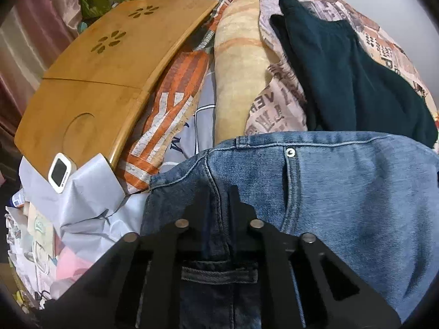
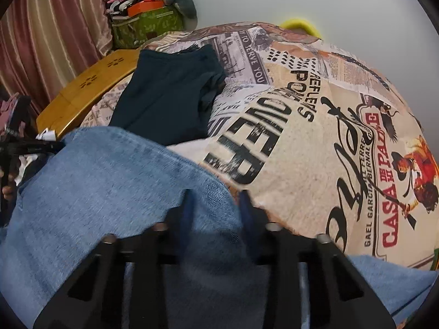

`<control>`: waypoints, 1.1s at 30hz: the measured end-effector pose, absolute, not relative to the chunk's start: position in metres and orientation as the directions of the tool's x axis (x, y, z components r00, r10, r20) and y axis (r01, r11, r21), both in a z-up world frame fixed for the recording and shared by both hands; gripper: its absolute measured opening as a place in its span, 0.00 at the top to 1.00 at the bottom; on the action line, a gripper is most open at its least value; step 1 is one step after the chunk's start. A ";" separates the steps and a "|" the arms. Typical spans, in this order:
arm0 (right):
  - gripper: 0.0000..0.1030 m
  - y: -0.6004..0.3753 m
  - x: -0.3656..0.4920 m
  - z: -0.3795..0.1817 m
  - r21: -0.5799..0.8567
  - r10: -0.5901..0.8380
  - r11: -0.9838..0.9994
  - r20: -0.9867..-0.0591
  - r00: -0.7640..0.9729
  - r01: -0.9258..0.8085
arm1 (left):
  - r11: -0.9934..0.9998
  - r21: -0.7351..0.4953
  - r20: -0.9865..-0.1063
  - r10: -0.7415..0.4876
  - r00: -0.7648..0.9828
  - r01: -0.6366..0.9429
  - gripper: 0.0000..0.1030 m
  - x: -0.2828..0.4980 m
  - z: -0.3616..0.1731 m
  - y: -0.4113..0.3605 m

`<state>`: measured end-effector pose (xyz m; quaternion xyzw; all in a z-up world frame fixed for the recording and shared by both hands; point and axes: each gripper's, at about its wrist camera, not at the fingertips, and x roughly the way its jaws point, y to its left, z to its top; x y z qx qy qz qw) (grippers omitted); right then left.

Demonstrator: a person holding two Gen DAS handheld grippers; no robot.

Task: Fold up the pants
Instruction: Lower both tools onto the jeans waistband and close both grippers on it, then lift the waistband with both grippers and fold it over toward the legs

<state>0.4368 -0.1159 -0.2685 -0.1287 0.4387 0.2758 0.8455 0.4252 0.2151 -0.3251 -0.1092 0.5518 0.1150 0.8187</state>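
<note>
Your left gripper (image 1: 219, 194) pinches the jeans (image 1: 343, 192) at the waistband (near the belt loop), and your right gripper (image 2: 215, 200) clamps a fold of denim. The jeans lie across the near bedspread (image 2: 315, 164), dark green garment (image 2: 167, 96) just beyond.

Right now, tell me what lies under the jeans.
The jeans lie over the printed bedspread, which shows beyond their edge; at the far edge they overlap a dark teal garment. What lies directly beneath the denim is covered.
</note>
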 end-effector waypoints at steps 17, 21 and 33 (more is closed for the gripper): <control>0.94 -0.144 0.354 -0.183 -0.037 0.379 0.826 -0.704 0.601 -0.563 | 0.978 -0.028 -0.830 0.094 0.550 -0.209 0.95 0.350 -0.191 0.183; 0.94 -0.152 0.317 -0.173 -0.014 0.400 0.824 -0.694 0.599 -0.567 | 0.976 -0.046 -0.823 0.082 0.562 -0.211 0.95 0.314 -0.180 0.180; 0.94 -0.163 0.230 -0.183 0.020 0.431 0.809 -0.700 0.570 -0.588 | 0.969 -0.040 -0.824 0.105 0.557 -0.242 0.95 0.225 -0.171 0.177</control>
